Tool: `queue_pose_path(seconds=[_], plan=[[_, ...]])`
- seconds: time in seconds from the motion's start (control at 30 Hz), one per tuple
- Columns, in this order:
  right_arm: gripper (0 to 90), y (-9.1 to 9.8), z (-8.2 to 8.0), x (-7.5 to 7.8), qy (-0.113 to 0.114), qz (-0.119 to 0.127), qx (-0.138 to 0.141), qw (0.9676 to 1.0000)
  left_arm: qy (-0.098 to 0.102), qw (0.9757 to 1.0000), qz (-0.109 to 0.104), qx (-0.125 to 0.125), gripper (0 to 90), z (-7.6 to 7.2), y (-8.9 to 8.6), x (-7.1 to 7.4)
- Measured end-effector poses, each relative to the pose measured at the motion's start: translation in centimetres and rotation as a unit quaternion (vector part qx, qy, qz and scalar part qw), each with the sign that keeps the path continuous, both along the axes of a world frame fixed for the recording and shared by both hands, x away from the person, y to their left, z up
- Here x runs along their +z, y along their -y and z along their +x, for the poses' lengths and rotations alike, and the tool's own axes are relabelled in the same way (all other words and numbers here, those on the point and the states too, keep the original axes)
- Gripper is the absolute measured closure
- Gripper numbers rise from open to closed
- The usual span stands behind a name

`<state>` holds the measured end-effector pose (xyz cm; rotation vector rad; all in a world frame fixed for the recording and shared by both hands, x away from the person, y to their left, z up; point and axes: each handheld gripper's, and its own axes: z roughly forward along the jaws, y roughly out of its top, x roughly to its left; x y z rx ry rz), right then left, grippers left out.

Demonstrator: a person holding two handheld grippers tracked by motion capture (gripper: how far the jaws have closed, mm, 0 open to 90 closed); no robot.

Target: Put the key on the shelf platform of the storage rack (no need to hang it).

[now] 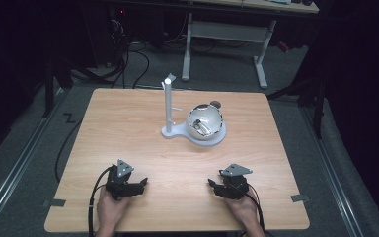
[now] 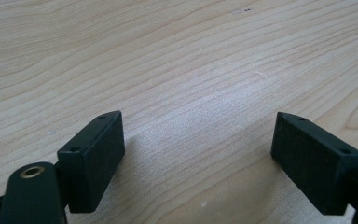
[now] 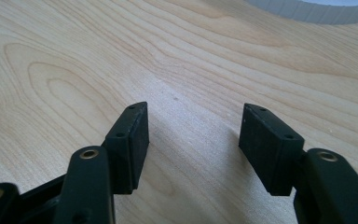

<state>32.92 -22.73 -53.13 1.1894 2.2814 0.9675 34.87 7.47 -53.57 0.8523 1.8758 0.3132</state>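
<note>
Both hand-held grippers, the left hand-held gripper [image 1: 139, 184] and the right hand-held gripper [image 1: 213, 186], are held released and empty low over the near table [image 1: 128, 128] edge, well apart from the metal bowl [image 1: 205, 122] resting on the white stand [image 1: 170, 129] mid-table, so a start is judged in hand and a forward reach called for.

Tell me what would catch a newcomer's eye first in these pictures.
First, the shiny silver bowl on a white stand with an upright post, just beyond the middle of the wooden table. Next, the left gripper and right gripper, held low at the near edge, jaws open with nothing between them.
</note>
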Motion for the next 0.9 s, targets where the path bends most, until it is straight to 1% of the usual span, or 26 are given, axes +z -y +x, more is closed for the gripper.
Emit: queue_pose_path(seconds=[0.23,0.9], plan=[[41.1,0.00,0.05,0.00,-0.001,0.000,-0.006,1.0000,0.000,1.0000,-0.001,0.000,17.6,-0.01,0.03,0.01],[40.7,-0.06,0.11,-0.01,-0.001,0.000,-0.006,1.0000,0.001,1.0000,0.000,0.000,17.6,-0.07,-0.01,-0.01]])
